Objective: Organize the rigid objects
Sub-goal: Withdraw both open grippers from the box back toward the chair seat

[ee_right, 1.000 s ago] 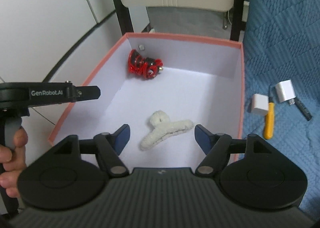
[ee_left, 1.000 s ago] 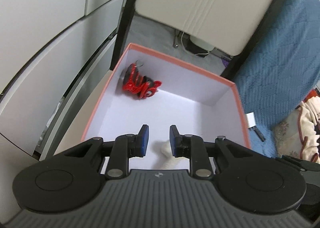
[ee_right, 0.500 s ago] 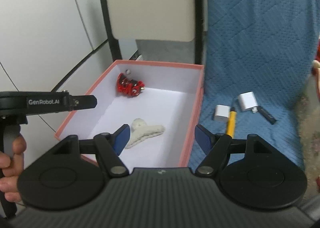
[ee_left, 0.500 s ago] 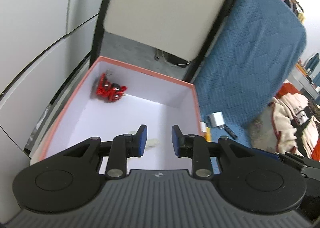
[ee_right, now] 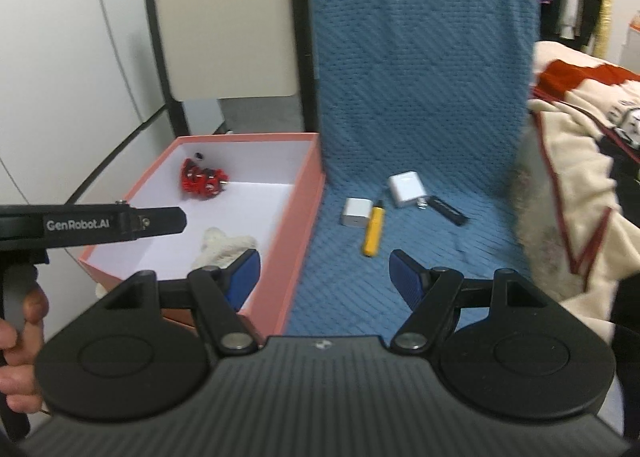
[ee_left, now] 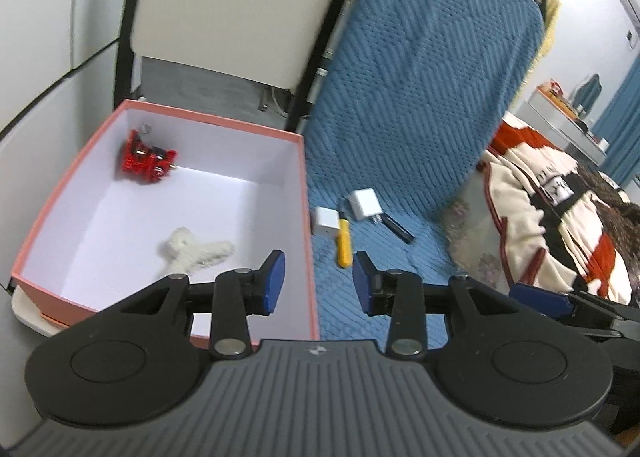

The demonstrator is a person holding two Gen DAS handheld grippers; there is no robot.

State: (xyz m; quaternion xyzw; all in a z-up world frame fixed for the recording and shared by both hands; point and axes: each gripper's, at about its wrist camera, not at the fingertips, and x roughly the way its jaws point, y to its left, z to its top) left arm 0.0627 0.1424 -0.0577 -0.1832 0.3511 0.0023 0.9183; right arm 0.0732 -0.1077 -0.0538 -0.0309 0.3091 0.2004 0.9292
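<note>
A pink box (ee_left: 305, 193) (ee_right: 305, 193) with a white inside holds a red toy (ee_left: 146, 160) (ee_right: 202, 181) at its far corner and a fluffy white hair claw (ee_left: 196, 252) (ee_right: 224, 243) near its front. On the blue quilted seat lie two white chargers (ee_left: 365, 204) (ee_right: 407, 189) (ee_left: 326, 220) (ee_right: 356, 212), a yellow tool (ee_left: 343, 248) (ee_right: 373, 231) and a black stick (ee_left: 398, 227) (ee_right: 447, 211). My left gripper (ee_left: 319, 280) is open and empty above the box's right wall. My right gripper (ee_right: 324, 277) is open and empty over the seat.
A beige chair back (ee_left: 232, 1) (ee_right: 228, 25) stands behind the box. The blue quilted cover (ee_left: 420, 77) (ee_right: 420, 57) rises behind the seat. A patterned blanket (ee_left: 560, 209) (ee_right: 580, 157) lies at the right. A white wall is at the left.
Both grippers have drawn back and swung right, away from the box and toward the seat. The left jaws have opened wider. The hair claw stays in the box.
</note>
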